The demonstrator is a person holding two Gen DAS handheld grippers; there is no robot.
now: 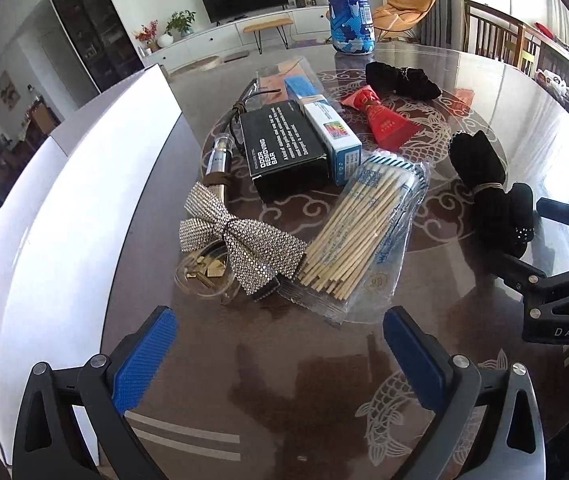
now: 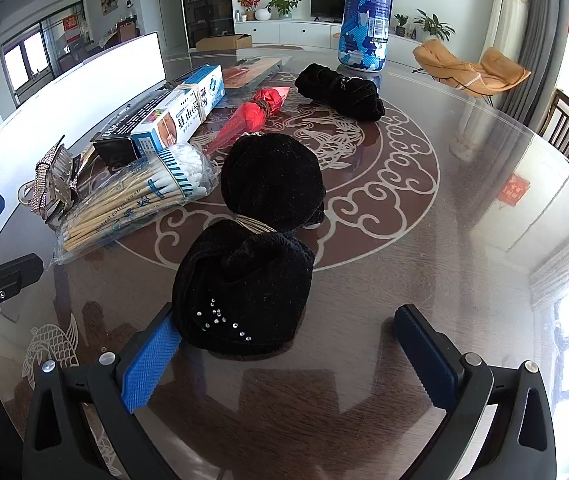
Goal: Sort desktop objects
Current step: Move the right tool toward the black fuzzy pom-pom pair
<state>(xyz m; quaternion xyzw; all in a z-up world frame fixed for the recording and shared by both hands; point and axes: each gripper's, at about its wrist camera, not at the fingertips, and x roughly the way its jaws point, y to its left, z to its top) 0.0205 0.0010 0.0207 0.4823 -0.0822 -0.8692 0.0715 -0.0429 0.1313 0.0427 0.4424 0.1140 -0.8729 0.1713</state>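
Note:
My left gripper (image 1: 280, 340) is open and empty, just short of a rhinestone bow clip (image 1: 240, 242) and a bag of cotton swabs (image 1: 368, 232). Behind them lie a black box (image 1: 284, 146), a blue-white toothpaste box (image 1: 330, 128), a red packet (image 1: 380, 116) and a metal tube (image 1: 220, 160). My right gripper (image 2: 288, 344) is open, its left pad touching a black velvet bundle (image 2: 244, 280) tied in the middle. The bundle also shows in the left wrist view (image 1: 488, 188). The swabs (image 2: 136, 196), toothpaste box (image 2: 184, 108) and red packet (image 2: 248, 120) lie beyond it.
A white bin (image 1: 64, 208) stands along the table's left side, also visible in the right wrist view (image 2: 64, 96). A second black velvet piece (image 2: 340, 92) and a tall blue patterned bottle (image 2: 366, 12) sit at the far side. The round glass-topped table (image 2: 464, 240) shows bare surface at right.

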